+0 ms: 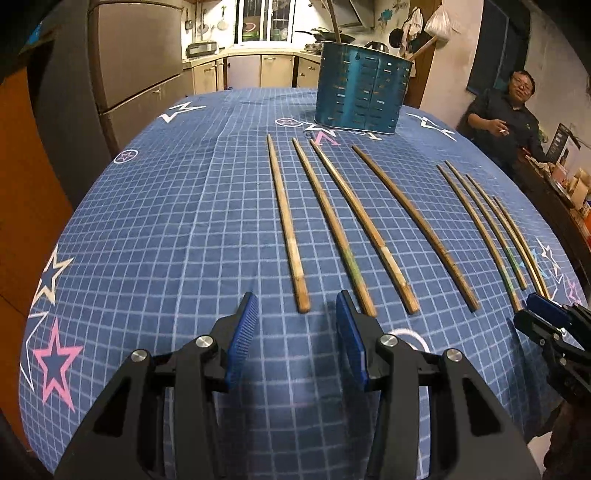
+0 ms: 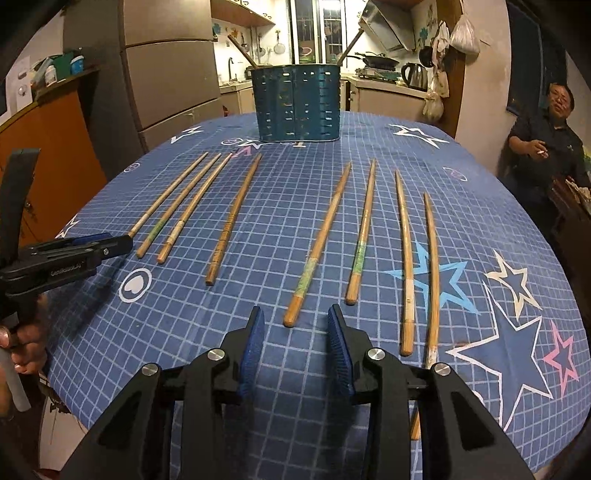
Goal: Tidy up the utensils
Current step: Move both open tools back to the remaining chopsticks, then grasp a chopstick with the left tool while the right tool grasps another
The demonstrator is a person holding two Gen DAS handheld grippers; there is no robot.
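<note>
Left gripper (image 1: 295,310) and right gripper (image 2: 295,321) parted, empty; eight chopsticks (image 2: 321,240) left on cloth, teal holder (image 2: 297,103) barely filled

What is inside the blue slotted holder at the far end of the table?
Two utensil handles stick out above the rim of the blue holder, one leaning each way. Its walls hide their lower ends and whatever else lies inside.

Light: dim, warm indoor glow; brightest at the kitchen window (image 1: 264,22) behind.
Shadows: soft, under the grippers on the tablecloth (image 1: 184,206).
Distortion: strong fisheye bending, dark corners.
Focus: mostly sharp, slightly grainy.
</note>
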